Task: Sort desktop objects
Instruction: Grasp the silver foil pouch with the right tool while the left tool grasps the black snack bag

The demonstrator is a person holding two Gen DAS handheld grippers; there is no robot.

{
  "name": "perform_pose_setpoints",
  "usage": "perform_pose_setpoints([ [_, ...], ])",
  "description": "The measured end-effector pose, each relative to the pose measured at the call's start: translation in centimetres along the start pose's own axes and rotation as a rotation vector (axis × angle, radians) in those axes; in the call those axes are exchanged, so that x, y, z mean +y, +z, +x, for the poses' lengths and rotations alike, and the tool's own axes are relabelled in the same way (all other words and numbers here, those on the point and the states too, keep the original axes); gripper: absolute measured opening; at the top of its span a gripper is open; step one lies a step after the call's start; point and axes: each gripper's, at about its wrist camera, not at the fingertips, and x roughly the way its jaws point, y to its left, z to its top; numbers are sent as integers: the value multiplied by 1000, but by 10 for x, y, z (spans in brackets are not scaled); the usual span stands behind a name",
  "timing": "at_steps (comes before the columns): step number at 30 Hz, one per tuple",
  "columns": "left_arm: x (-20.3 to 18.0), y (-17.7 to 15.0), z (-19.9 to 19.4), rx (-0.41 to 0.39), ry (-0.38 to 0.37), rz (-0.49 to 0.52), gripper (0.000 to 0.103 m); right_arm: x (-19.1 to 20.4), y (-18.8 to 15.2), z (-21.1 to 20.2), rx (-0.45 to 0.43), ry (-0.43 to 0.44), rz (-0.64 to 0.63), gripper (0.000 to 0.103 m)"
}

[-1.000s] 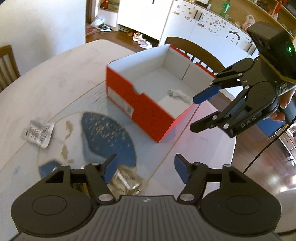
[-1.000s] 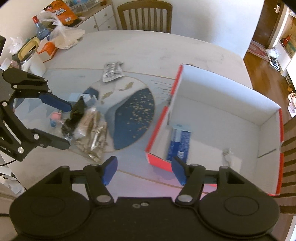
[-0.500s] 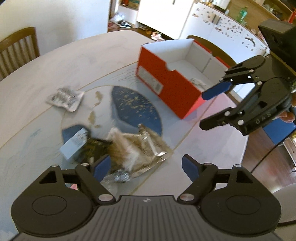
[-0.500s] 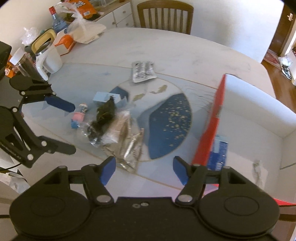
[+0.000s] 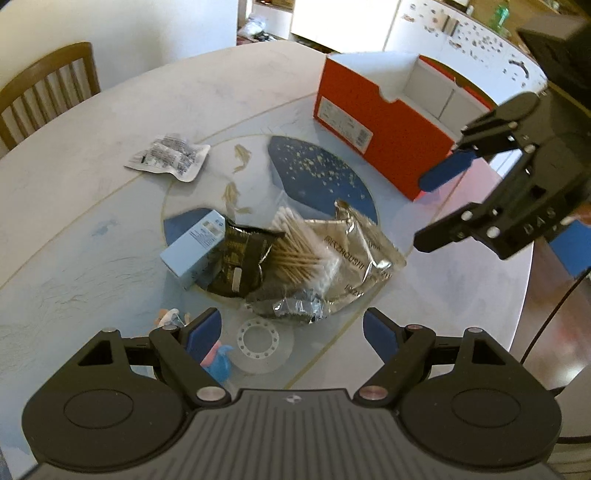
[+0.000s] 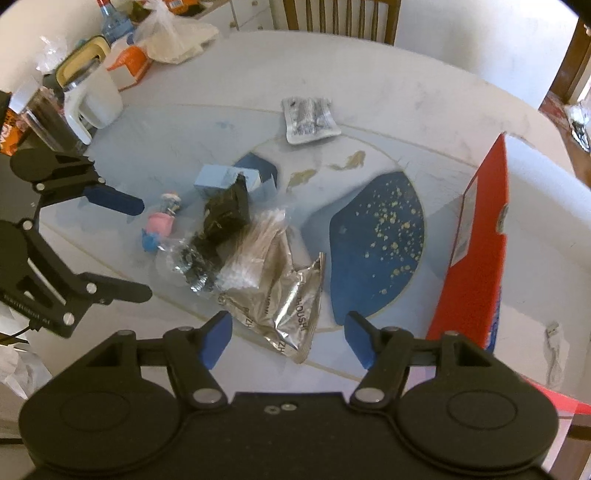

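Observation:
A heap lies mid-table: a silver foil pouch (image 5: 365,243) (image 6: 295,310), a bag of cotton swabs (image 5: 299,251) (image 6: 255,251), a black packet (image 5: 240,258) (image 6: 225,214), a light blue carton (image 5: 194,245) (image 6: 218,177) and crumpled foil (image 5: 299,306). Beside it are a pink-and-blue toy figure (image 5: 218,360) (image 6: 160,221) and a clear tape ring (image 5: 258,339). A white blister pack (image 5: 168,157) (image 6: 308,120) lies apart. The red shoe box (image 5: 384,147) (image 6: 476,251) stands open-topped. My left gripper (image 5: 291,328) (image 6: 140,247) hangs open over the heap's near edge. My right gripper (image 6: 286,330) (image 5: 434,206) is open above the pouch.
A white cable (image 6: 552,343) lies inside the box. A white jug (image 6: 92,99), a dark jar (image 6: 44,118), an orange carton (image 6: 129,66) and bags crowd the far left of the table. Wooden chairs (image 5: 44,92) (image 6: 340,14) stand at the table's edge.
Both grippers have swung away from the shoe box toward the heap, which now sits in the middle of both views. Both stay open and hold nothing.

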Motion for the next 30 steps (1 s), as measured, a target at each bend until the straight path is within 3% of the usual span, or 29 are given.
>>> perform_pose_setpoints([
  [10,8,-8,24,24,-36,17,84,-1,6,36,42,-29,37,66],
  [30,3,8,54,38,-59,19,82,-11,20,78,62,-13,143,57],
])
